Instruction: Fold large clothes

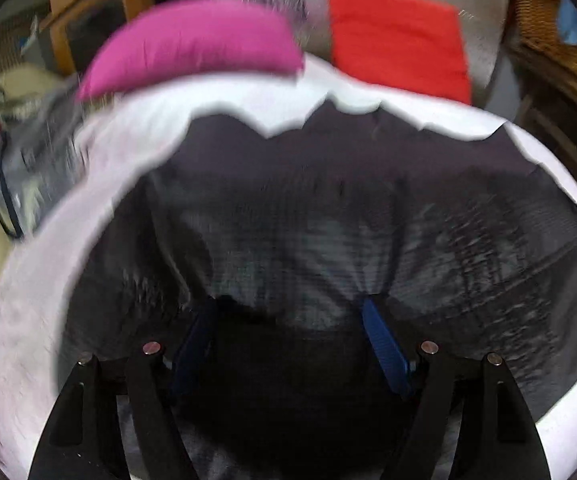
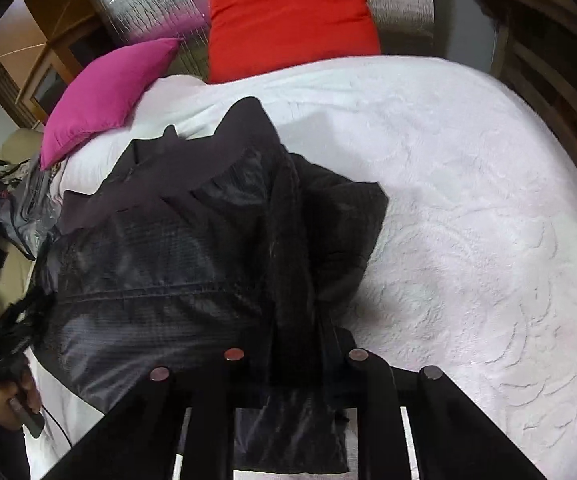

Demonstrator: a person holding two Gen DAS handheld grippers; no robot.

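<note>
Because the task calls for a broad, flat surface, the jacket [image 2: 160, 264] lies spread on the white cover [image 2: 468, 200] of a bed, towards its left half.

At the far left of both views, a pile [image 1: 16, 160] of other cloth sits beside the bed, apart from the work. Its contents cannot be made out.

In the right wrist view, a hand [image 2: 10, 398] at the lower left edge grasps a dark handle, judged to belong to the left gripper.

The left gripper [image 1: 288, 312] hovers over the left part of the jacket. Its blue fingers [image 1: 384, 348] stand wide apart, with dark cloth lying over their tips. No pinch on the cloth is evident, so the jaws read as open. This view is blurred, which limits further detail.

The pink cushion [image 1: 192, 44] and, to its right, the red cushion [image 1: 396, 36] rest at the head of the bed, beyond the jacket and out of the folding area.

The right gripper [image 2: 296, 364] is at the right edge of the jacket. Cloth hides its fingertips. However, the folds converge on it and a strip of shiny lining hangs between its links. The jaws are therefore judged closed on the jacket, holding that edge raised, probably so that it can be carried across for a fold.

No brand, label or writing can be read on any item.
</note>
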